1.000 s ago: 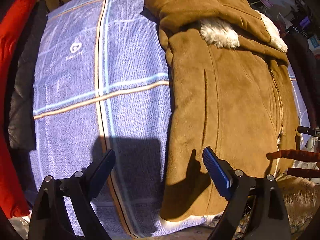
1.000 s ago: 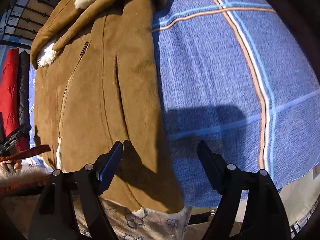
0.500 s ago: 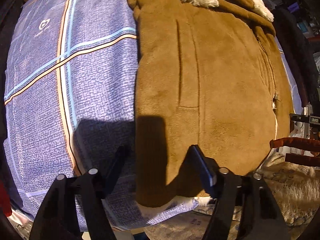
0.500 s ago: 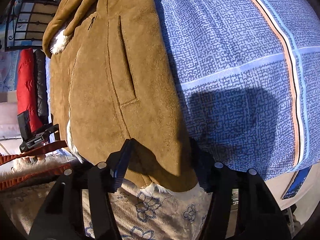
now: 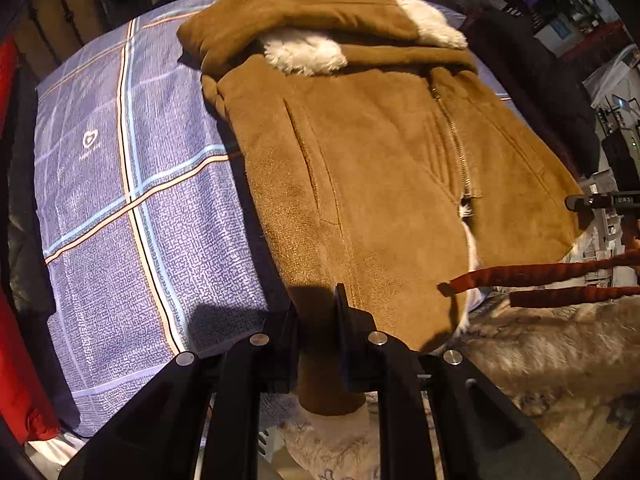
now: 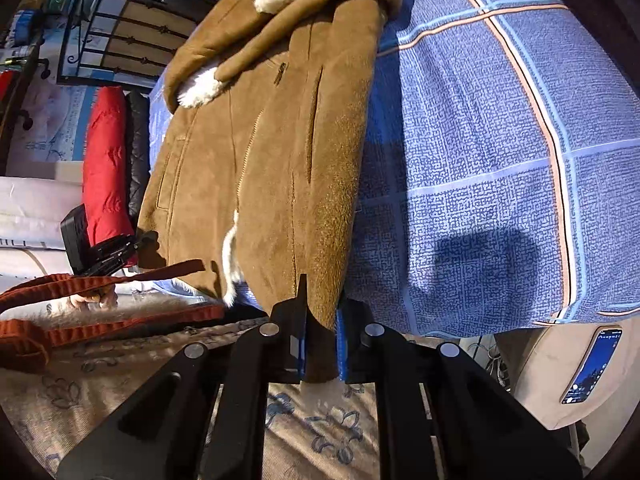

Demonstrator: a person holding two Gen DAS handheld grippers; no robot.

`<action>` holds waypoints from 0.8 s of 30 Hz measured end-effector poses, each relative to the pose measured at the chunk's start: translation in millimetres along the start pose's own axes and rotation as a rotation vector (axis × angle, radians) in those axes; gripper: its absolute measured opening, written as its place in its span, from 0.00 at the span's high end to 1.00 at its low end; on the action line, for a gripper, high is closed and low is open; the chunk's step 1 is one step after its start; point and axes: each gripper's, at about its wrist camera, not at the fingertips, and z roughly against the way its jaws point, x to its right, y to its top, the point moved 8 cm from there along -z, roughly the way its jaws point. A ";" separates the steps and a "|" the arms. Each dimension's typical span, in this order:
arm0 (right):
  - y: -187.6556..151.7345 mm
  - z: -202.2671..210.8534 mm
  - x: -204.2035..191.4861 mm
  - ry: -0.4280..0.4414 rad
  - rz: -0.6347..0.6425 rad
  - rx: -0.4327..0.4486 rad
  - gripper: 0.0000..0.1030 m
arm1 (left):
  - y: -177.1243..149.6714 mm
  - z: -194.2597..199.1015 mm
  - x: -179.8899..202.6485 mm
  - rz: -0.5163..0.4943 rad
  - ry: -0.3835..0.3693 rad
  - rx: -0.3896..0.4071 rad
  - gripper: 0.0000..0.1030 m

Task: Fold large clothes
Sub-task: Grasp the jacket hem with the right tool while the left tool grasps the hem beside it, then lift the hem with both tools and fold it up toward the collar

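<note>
1. Here, one brown coat (image 5: 384,184) with white fleece lining lies front-up on a bed covered by a blue checked sheet (image 5: 132,184); its hood is at the far end and its hem hangs over the near edge.
2. The left gripper (image 5: 316,320) has its jaws closed tight on the hem at one bottom corner of the coat, with brown cloth pinched between them.
3. The right gripper (image 6: 320,316) likewise has its jaws nearly together, clamped on the other bottom corner of the hem.
4. By count: one coat, two grippers, two pocket slits and one zipper (image 5: 452,136) showing on the coat front, the zipper closed most of the way down.
5. No container shows in either view.
6. The left wrist view alone shows a heart logo (image 5: 90,139) on the sheet and a dark garment (image 5: 532,80) beyond the coat.
7. The right wrist view alone shows a red quilted jacket (image 6: 106,164) lying next to a black one (image 6: 138,152), an iron railing (image 6: 120,32), and a lit phone (image 6: 592,364) beside the bed.
8. Both views show orange-red knitted straps (image 5: 552,272) near the hem.
</note>
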 end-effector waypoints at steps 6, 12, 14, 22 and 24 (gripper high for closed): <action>-34.0 -0.3 11.2 -0.011 -0.042 -0.088 0.89 | -36.3 -3.7 -15.8 0.010 -0.018 -0.091 0.86; -37.6 -16.6 14.7 0.004 -0.121 -0.127 0.89 | -44.1 -30.1 -17.4 0.046 0.019 -0.159 0.86; -27.2 -12.3 3.8 0.010 -0.091 -0.128 0.89 | -32.4 -23.7 -14.3 0.016 0.012 -0.159 0.86; 54.5 43.9 -55.0 0.049 0.064 -0.054 0.89 | 60.1 60.9 -1.2 -0.041 0.007 -0.005 0.85; 87.1 53.0 -66.1 0.042 0.055 -0.028 0.89 | 92.6 78.8 -4.4 -0.059 0.026 0.042 0.85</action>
